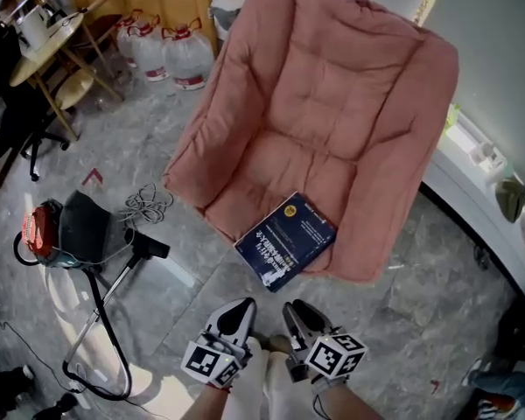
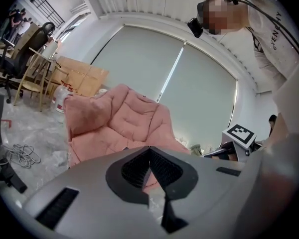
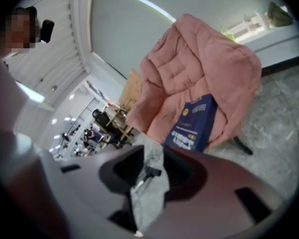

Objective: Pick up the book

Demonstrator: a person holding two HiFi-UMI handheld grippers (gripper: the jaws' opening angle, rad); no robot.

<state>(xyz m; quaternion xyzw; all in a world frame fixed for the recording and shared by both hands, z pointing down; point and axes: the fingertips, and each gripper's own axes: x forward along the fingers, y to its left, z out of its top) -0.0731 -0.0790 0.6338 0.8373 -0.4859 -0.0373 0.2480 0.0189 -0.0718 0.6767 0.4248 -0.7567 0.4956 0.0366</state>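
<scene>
I am on the approach: the blue book [image 1: 286, 240] lies at the front edge of the seat of the pink armchair [image 1: 332, 86], clear of both grippers. My left gripper [image 1: 236, 311] is closed, my right gripper [image 1: 299, 315] parted and empty. Next, I judge, the right must straddle the book's near edge.

Head view steeply overhead; gripper views toward armchair [image 1: 332, 121]
</scene>
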